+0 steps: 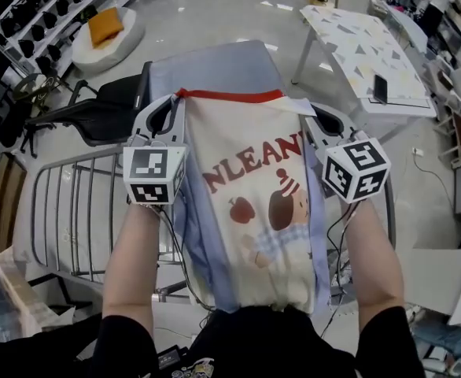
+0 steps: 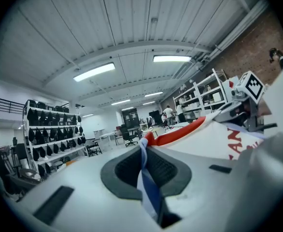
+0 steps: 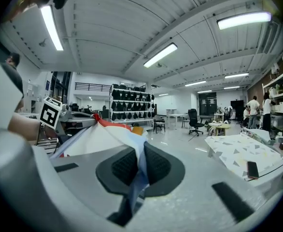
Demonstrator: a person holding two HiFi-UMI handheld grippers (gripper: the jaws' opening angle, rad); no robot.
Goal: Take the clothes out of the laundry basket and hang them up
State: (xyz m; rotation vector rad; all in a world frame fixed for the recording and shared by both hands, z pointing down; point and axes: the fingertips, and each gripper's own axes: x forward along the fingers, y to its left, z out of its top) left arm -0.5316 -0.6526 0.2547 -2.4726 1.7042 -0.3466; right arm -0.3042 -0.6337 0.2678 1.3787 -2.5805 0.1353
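A cream T-shirt (image 1: 250, 203) with a red collar, blue sleeves and a cartoon print hangs spread in front of me, held up by its two shoulders. My left gripper (image 1: 170, 110) is shut on the left shoulder, where blue cloth (image 2: 145, 170) is pinched between its pads. At the other shoulder my right gripper (image 1: 315, 123) is shut on the cloth (image 3: 137, 166) in the same way. The shirt (image 2: 214, 141) stretches across to the right gripper (image 2: 245, 98) in the left gripper view. No laundry basket is in view.
A grey metal drying rack (image 1: 69, 203) stands below left of the shirt. A black office chair (image 1: 97, 113) is behind the rack. At the back right is a white patterned table (image 1: 356, 38) with a phone (image 1: 380, 89) on it. A beanbag (image 1: 105, 34) and shelves (image 1: 34, 6) are at the back left.
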